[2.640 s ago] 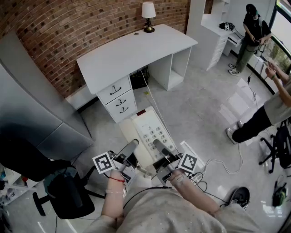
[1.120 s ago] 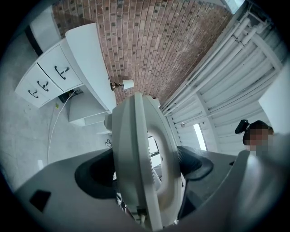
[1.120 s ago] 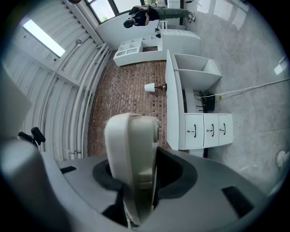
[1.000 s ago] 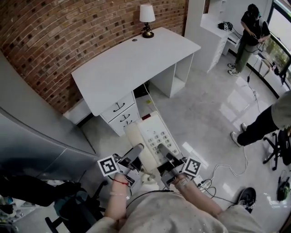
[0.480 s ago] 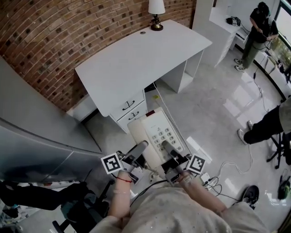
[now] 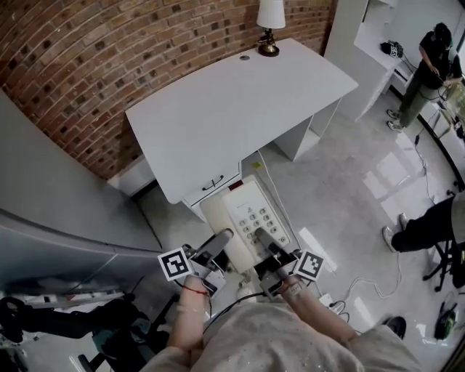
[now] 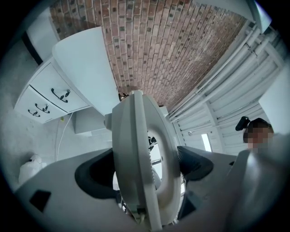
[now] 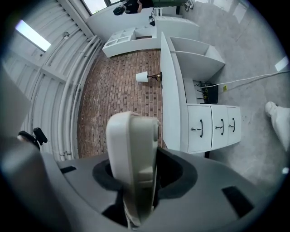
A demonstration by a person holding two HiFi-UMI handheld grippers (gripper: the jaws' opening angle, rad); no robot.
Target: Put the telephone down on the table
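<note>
A cream push-button telephone with its handset on the left is held up in the air just in front of the white desk. My left gripper is shut on its left edge and my right gripper is shut on its right edge. The left gripper view shows the phone's edge wedged between the dark pads. In the right gripper view the telephone's side fills the jaws, with the desk's drawers beyond.
A table lamp stands at the desk's far edge. A brick wall runs behind the desk. A grey cabinet is at left. A white cable lies on the floor at right, near two people.
The view has moved closer to the desk; the phone, still held by both grippers, now sits near the desk's front edge over the drawers.
</note>
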